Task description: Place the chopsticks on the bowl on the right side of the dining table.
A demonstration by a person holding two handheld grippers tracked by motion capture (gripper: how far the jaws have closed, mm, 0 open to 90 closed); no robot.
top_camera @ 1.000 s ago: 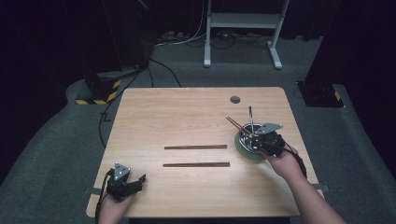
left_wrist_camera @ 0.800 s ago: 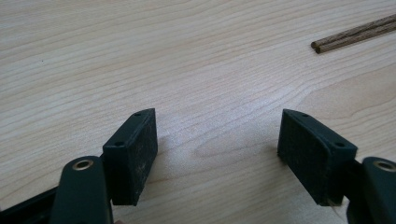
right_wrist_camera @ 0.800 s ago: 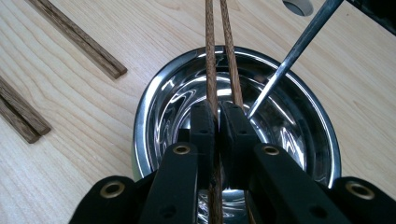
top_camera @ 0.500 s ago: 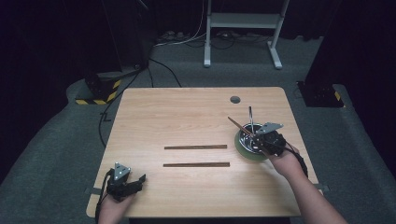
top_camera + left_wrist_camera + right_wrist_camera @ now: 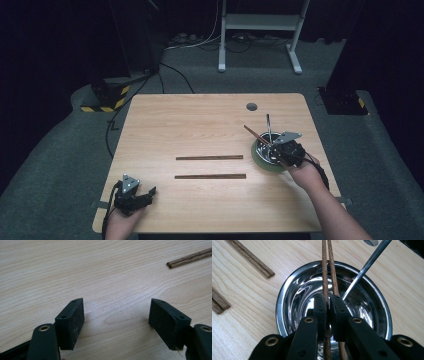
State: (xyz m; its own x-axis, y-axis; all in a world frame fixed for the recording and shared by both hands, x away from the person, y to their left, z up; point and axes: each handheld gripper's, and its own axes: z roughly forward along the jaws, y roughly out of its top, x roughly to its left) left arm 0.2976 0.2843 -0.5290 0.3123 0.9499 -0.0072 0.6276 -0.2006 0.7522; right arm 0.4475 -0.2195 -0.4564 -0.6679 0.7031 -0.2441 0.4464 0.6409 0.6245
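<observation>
Right gripper [image 5: 327,302]: jaws clamped on a pair of chopsticks [image 5: 327,267] over a steel bowl [image 5: 287,297].
Bowl: near the table's [image 5: 200,120] right edge, metal rod [image 5: 364,267] leaning inside.
Left gripper [image 5: 116,315]: jaws wide, empty, near-left corner.
Table middle: two more chopstick pairs [image 5: 210,157].

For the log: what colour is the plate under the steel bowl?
Green plate, best seen in the high view.

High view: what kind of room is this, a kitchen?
Probably a recording lab, not a kitchen: one wooden table ringed by dark curtains, cables across grey carpet, and a bare metal stand behind.
</observation>
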